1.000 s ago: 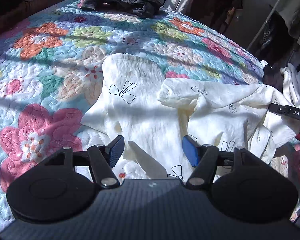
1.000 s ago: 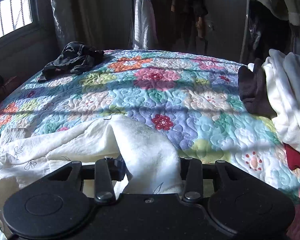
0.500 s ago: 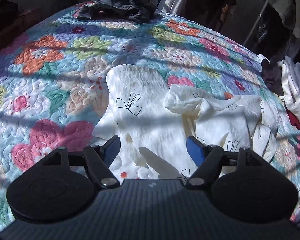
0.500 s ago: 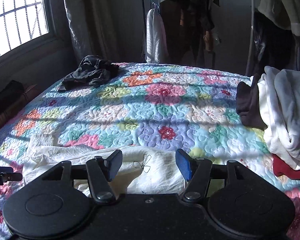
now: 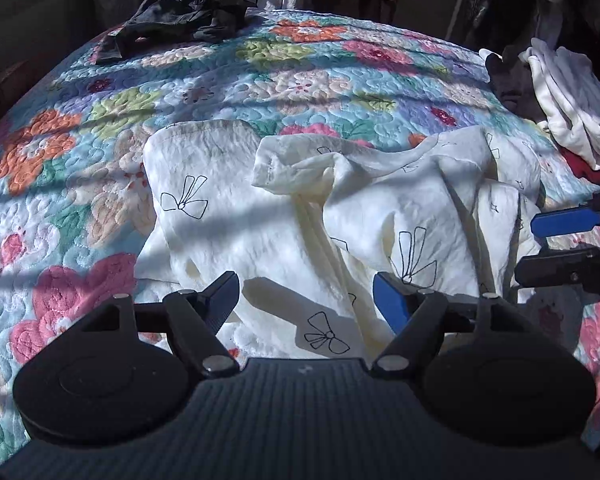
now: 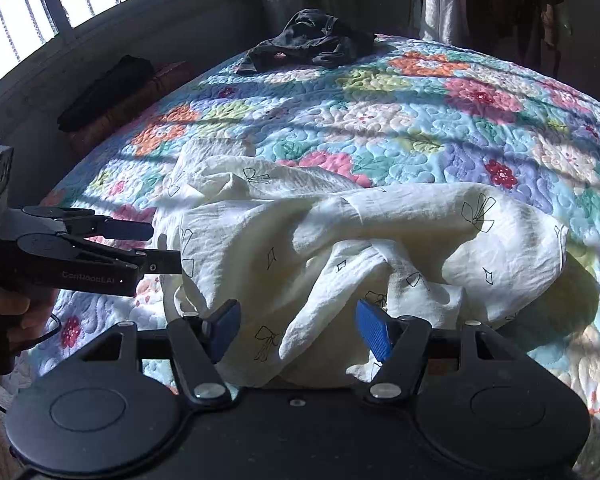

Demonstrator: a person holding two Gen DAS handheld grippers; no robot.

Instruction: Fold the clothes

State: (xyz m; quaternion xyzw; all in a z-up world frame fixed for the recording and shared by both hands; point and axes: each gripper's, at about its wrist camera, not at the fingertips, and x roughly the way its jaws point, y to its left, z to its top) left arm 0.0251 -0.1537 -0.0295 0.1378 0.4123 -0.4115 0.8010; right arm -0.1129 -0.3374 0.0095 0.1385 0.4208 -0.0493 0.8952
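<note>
A cream garment with black bow prints [image 5: 300,216] lies crumpled on the floral quilt [image 5: 80,160]; it also shows in the right wrist view [image 6: 340,240]. My left gripper [image 5: 306,300] is open and empty, just above the garment's near edge. It also shows in the right wrist view [image 6: 156,246] at the garment's left edge. My right gripper [image 6: 296,326] is open and empty over a bunched fold at the garment's near side. Its fingers [image 5: 560,222] show at the right edge of the left wrist view.
A dark garment [image 5: 172,16] lies at the far side of the bed, also in the right wrist view [image 6: 312,40]. A pile of white and dark clothes [image 5: 564,100] sits at the right. A window [image 6: 60,4] and wall are at the left.
My right gripper opened and let go of the cream garment, which dropped back in a heap. Both grippers shifted; the right one now points across the garment toward the left.
</note>
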